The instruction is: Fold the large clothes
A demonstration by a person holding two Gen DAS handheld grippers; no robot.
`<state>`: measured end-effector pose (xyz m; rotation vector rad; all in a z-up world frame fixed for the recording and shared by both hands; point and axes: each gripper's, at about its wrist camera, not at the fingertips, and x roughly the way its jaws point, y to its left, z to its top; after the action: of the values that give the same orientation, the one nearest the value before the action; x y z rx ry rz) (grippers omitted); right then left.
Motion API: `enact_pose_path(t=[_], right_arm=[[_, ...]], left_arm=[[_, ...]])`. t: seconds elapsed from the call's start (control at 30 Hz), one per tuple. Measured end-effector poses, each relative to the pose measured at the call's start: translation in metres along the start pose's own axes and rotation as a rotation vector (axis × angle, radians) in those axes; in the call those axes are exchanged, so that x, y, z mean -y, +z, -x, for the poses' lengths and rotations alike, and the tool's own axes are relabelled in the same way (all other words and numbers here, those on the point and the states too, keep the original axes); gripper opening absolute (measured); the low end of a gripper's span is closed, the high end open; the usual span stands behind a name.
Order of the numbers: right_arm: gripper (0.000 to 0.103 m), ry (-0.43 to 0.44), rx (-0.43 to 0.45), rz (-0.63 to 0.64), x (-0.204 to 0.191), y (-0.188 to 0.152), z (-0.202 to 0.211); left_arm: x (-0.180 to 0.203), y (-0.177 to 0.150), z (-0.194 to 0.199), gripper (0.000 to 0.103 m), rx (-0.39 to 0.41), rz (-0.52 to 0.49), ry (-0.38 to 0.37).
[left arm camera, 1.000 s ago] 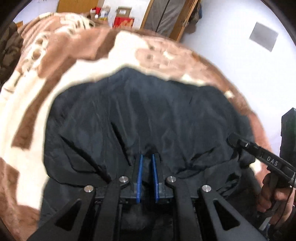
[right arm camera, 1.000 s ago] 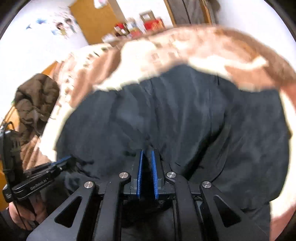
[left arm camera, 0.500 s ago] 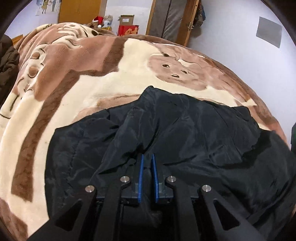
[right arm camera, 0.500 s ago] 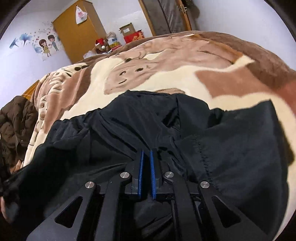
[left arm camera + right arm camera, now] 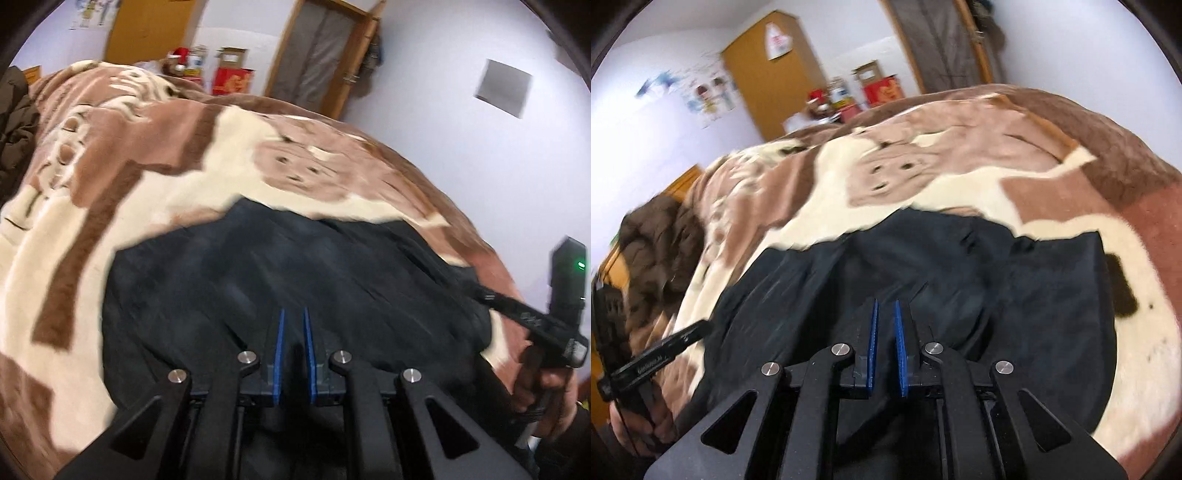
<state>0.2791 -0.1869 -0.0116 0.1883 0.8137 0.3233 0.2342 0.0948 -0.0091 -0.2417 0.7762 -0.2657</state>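
A large black garment (image 5: 295,273) lies spread on a brown and cream blanket (image 5: 129,184); it also shows in the right wrist view (image 5: 960,273). My left gripper (image 5: 293,325) has its blue pads a narrow gap apart with black cloth between them at its near edge. My right gripper (image 5: 885,317) stands the same way, pads nearly together on the black cloth. The right gripper shows at the right edge of the left wrist view (image 5: 480,295). The left gripper shows at the left edge of the right wrist view (image 5: 698,330).
A dark brown coat (image 5: 653,251) lies on the bed's left side. Boxes (image 5: 232,75) and a wooden wardrobe (image 5: 775,74) stand beyond the bed. A doorway (image 5: 321,55) is at the back, a white wall on the right.
Both grippers have pulled back and lifted with the cloth. The garment has been drawn flatter and nearer, and each gripper has come back into the other's view.
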Motion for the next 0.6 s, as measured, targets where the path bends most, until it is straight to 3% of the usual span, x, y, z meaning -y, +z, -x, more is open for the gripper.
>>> enact_pose_path(t=[0.07, 0.2, 0.37, 0.5, 0.6], right_arm=[[0.009, -0.011, -0.051, 0.016, -0.003, -0.017, -0.011], [0.009, -0.006, -0.114, -0.034, 0.007, -0.03, -0.034], [0.009, -0.017, -0.093, -0.003, -0.007, -0.024, -0.011], [0.009, 0.047, -0.062, -0.003, -0.025, -0.032, 0.016], [0.009, 0.095, -0.094, 0.026, -0.042, -0.041, 0.009]], left_arm=[[0.013, -0.018, -0.007, 0.011, -0.049, -0.024, -0.023], [0.02, -0.04, -0.043, 0.011, -0.15, -0.038, 0.02], [0.024, -0.034, -0.037, 0.011, -0.151, -0.046, 0.055], [0.025, -0.035, -0.032, 0.011, -0.157, -0.049, 0.076], [0.027, -0.04, -0.034, 0.011, -0.161, -0.047, 0.087]])
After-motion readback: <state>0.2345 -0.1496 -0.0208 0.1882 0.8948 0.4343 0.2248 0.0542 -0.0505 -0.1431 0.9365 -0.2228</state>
